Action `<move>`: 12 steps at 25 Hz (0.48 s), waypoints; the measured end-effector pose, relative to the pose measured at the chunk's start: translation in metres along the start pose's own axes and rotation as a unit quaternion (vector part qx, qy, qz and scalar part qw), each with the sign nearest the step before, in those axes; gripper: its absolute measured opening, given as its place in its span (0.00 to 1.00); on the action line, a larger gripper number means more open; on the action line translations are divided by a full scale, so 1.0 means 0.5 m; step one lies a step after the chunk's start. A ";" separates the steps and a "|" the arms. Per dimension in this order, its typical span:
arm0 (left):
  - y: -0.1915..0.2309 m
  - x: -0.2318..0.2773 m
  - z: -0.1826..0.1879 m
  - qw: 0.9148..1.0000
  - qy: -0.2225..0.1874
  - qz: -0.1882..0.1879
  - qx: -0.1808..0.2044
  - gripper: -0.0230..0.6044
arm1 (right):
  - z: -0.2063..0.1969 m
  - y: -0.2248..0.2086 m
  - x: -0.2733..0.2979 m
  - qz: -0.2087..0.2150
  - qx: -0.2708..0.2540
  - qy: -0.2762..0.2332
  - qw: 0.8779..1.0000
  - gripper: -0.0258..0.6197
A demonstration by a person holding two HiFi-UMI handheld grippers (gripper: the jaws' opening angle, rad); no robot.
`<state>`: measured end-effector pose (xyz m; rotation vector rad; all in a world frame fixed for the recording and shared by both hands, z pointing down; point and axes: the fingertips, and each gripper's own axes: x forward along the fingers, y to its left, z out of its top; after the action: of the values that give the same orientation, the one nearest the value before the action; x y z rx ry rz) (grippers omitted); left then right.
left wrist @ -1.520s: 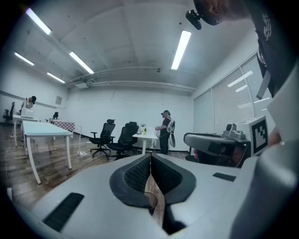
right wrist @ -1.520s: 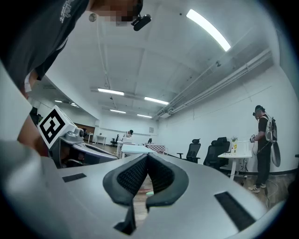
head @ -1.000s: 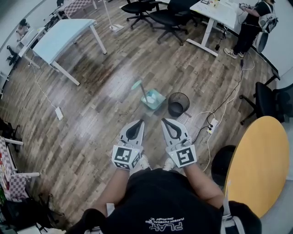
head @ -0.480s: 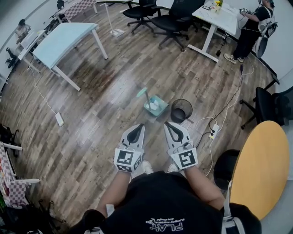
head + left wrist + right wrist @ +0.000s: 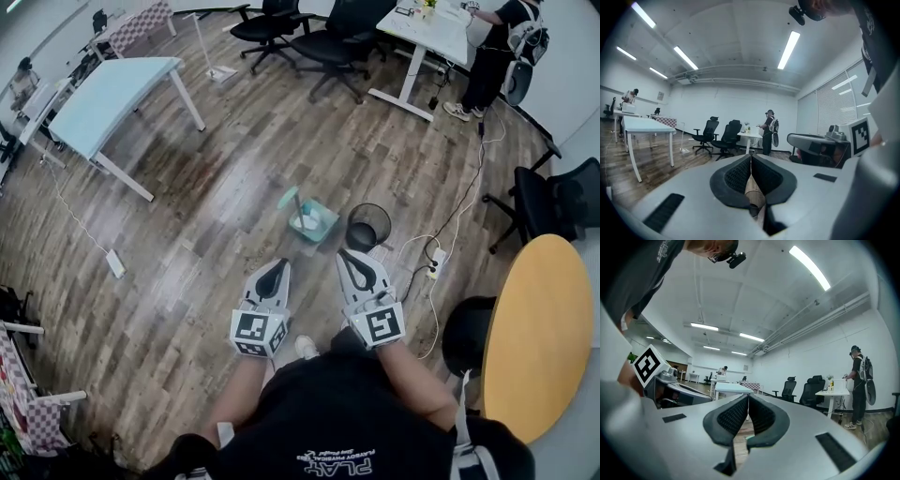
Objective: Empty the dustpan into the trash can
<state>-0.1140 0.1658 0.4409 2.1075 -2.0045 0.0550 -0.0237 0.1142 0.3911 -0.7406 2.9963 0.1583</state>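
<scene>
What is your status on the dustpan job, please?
Left gripper and right gripper shut, empty. Teal dustpan on floor beside black mesh trash can, not yet picked up. Power strip and cables right of the can.

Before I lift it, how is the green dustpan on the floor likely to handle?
The dustpan looks like thin plastic, so it is probably stiff and light. Held by its tall handle, the tray may swing or tip forward. The white scraps lie loose inside, so they could slide out early if it tilts.
</scene>
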 end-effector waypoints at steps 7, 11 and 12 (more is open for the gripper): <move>0.035 0.094 0.003 1.000 0.013 0.004 0.002 0.08 | -0.034 -0.059 0.061 0.009 0.009 0.004 1.000 0.08; 0.034 0.178 0.021 1.000 0.024 0.000 0.013 0.08 | -0.043 -0.122 0.108 0.017 0.011 -0.001 1.000 0.08; 0.034 0.201 0.028 0.999 0.025 0.001 0.022 0.08 | -0.046 -0.139 0.120 0.019 0.014 -0.002 1.000 0.08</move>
<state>-0.1263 0.0641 0.4485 2.1090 -1.9926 0.1519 -0.0448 0.0228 0.4036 -0.6811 3.0028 0.1197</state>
